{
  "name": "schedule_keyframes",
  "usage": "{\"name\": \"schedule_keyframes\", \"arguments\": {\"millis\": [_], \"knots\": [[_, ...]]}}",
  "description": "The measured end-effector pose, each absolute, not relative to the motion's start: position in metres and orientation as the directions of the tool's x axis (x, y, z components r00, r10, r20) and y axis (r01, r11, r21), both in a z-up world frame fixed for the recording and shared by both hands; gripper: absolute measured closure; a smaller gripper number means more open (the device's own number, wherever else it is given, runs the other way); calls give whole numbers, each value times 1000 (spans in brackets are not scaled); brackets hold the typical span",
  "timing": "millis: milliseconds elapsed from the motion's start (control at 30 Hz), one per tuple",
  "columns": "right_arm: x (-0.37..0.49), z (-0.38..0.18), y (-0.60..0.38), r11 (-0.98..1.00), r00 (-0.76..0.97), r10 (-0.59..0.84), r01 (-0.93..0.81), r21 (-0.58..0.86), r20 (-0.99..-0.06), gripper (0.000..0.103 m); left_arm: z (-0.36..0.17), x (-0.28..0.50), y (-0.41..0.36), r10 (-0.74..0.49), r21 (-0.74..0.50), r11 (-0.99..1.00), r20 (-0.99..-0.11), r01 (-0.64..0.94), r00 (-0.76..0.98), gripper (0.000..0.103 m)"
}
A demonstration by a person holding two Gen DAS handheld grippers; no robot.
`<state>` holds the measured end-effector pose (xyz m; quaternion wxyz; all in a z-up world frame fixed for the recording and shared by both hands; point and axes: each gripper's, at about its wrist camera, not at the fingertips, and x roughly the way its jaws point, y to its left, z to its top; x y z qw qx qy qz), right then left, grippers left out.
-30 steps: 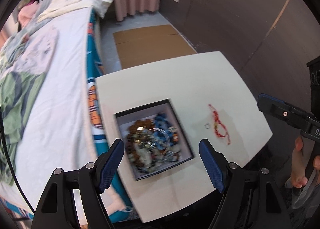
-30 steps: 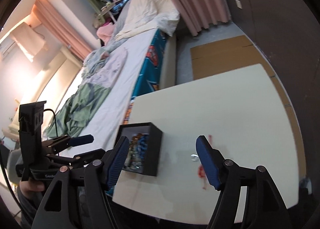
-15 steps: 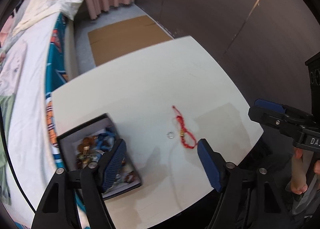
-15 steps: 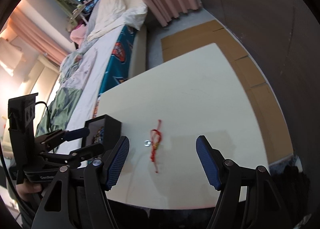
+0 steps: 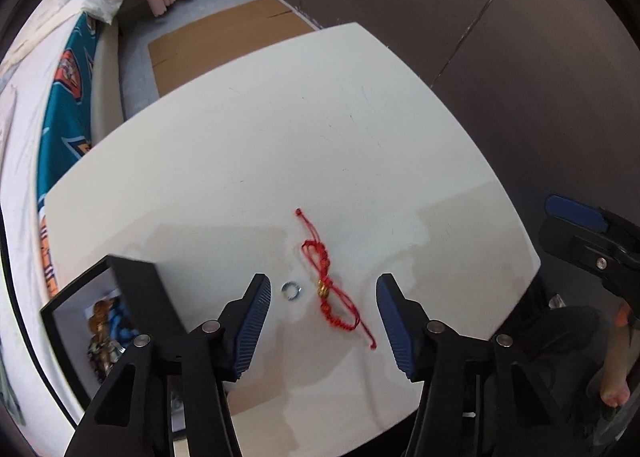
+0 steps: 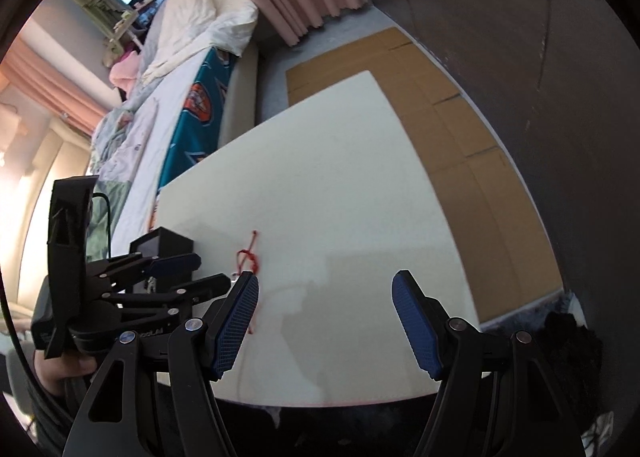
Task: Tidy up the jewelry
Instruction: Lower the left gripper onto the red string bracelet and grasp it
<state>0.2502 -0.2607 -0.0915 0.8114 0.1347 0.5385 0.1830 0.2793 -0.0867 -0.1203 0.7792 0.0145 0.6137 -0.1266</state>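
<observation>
A red cord bracelet with a gold bead (image 5: 326, 281) lies on the white table (image 5: 280, 137), with a small silver ring (image 5: 291, 291) just left of it. My left gripper (image 5: 324, 321) is open and empty, above and just short of both. A black jewelry box (image 5: 132, 297) with several pieces inside stands at the left. In the right wrist view, the bracelet (image 6: 249, 257) lies beyond my open, empty right gripper (image 6: 325, 321), beside the box (image 6: 162, 247) and the left gripper (image 6: 188, 273).
A bed with a teal patterned sheet (image 5: 64, 97) runs along the table's left side. Flattened cardboard (image 5: 224, 33) lies on the floor beyond the table. A dark wall (image 5: 480, 37) stands to the right. The right gripper (image 5: 588, 233) shows at the table's right edge.
My left gripper has swung right from over the box to above the ring and bracelet. My right gripper's view has also shifted right, along the table; the bracelet now sits at its left finger.
</observation>
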Motion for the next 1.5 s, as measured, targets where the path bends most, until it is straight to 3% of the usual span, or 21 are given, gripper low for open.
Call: {"name": "schedule_keyframes", "arguments": {"millis": [100, 167, 233, 567, 800, 833, 900, 933, 967, 1400, 1433, 1500], "knots": [[253, -94, -265, 891, 348, 451, -129, 435, -822, 33, -132, 288, -92, -168, -130, 972, -967, 198, 192, 53], [254, -94, -264, 882, 342, 468, -127, 454, -815, 26, -140, 292, -95, -173, -140, 971, -971, 192, 165, 81], [253, -94, -261, 875, 341, 479, -121, 468, -809, 21, -146, 292, -96, -171, -142, 972, -973, 187, 152, 101], [257, -100, -229, 868, 300, 497, -167, 468, -814, 20, -99, 269, -62, -199, -149, 970, -940, 190, 278, 102], [256, -99, -226, 870, 305, 491, -142, 471, -816, 20, -106, 267, -69, -243, -200, 959, -945, 198, 219, 101], [256, -97, -228, 869, 309, 493, -140, 474, -813, 20, -108, 267, -72, -246, -204, 958, -946, 203, 209, 98], [255, -94, -232, 869, 322, 493, -135, 476, -808, 20, -109, 267, -75, -245, -202, 956, -948, 214, 203, 79], [255, -94, -234, 872, 326, 488, -132, 472, -810, 20, -110, 267, -76, -241, -196, 956, -948, 218, 206, 57], [255, -95, -236, 874, 327, 483, -126, 469, -812, 20, -110, 267, -78, -237, -189, 957, -947, 221, 215, 43], [263, -106, -264, 889, 330, 448, -62, 455, -831, 20, -140, 287, -99, -169, -119, 965, -964, 233, 206, 46], [264, -105, -265, 887, 331, 450, -59, 457, -830, 20, -143, 288, -101, -160, -111, 965, -966, 237, 202, 48], [264, -104, -265, 886, 332, 452, -60, 459, -828, 20, -152, 289, -105, -148, -100, 964, -971, 248, 186, 62]]}}
